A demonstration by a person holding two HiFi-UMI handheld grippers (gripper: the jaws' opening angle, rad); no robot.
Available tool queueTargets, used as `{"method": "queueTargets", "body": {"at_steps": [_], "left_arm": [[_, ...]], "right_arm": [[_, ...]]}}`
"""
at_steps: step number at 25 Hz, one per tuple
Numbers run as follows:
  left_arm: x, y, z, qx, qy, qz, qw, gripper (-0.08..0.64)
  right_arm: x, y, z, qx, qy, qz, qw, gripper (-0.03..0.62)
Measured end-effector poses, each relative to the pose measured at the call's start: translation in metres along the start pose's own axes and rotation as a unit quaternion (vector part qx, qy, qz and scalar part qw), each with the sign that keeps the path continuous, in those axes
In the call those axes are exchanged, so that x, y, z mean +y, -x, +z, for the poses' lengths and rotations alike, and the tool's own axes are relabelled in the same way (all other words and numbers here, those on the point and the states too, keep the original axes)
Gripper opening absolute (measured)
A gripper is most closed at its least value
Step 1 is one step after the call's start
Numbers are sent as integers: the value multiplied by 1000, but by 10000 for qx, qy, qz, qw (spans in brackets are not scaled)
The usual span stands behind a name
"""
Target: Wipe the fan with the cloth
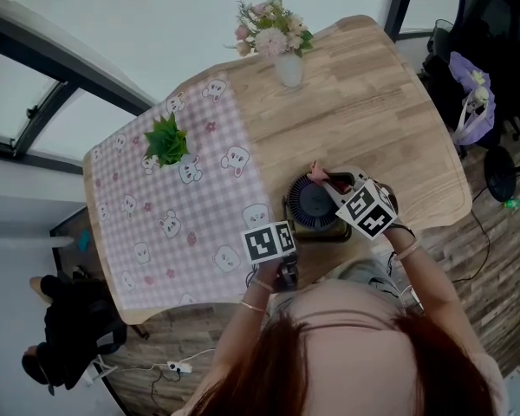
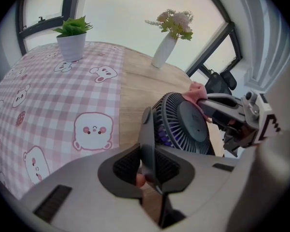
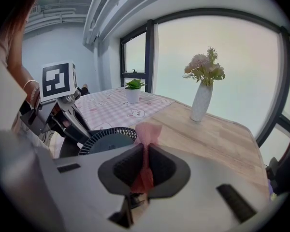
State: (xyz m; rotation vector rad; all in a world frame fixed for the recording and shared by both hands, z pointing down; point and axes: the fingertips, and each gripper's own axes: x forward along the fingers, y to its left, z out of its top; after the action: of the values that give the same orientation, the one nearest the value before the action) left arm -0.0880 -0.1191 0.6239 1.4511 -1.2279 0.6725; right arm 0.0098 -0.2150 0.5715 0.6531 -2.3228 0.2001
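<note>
A small dark round fan [image 1: 315, 204] lies face up near the front edge of the wooden table [image 1: 373, 120]. My left gripper [image 1: 290, 225] is at the fan's left side. In the left gripper view the left gripper [image 2: 147, 164] is shut on a flat dark bar of the fan's frame [image 2: 147, 129], with the fan's grille [image 2: 183, 124] just beyond. My right gripper [image 1: 327, 183] is shut on a pink cloth [image 1: 319, 173] at the fan's far rim. In the right gripper view the pink cloth [image 3: 147, 132] sticks up from the right gripper [image 3: 145, 164] beside the fan's grille [image 3: 106, 138].
A pink checked tablecloth [image 1: 182, 206] covers the table's left half, with a small potted plant [image 1: 166, 140] on it. A white vase of flowers [image 1: 286, 66] stands at the table's far edge. A dark chair with a purple bag [image 1: 472, 102] is on the floor to the right.
</note>
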Motion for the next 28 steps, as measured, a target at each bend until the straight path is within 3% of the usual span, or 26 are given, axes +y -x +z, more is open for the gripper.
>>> {"method": "queueTargets", "body": {"at_steps": [28], "left_arm": [[1,0,0,-114,402,-34,9991,64]], "right_arm": [[15,22,-22,65,-351,-211,9991,29]]}}
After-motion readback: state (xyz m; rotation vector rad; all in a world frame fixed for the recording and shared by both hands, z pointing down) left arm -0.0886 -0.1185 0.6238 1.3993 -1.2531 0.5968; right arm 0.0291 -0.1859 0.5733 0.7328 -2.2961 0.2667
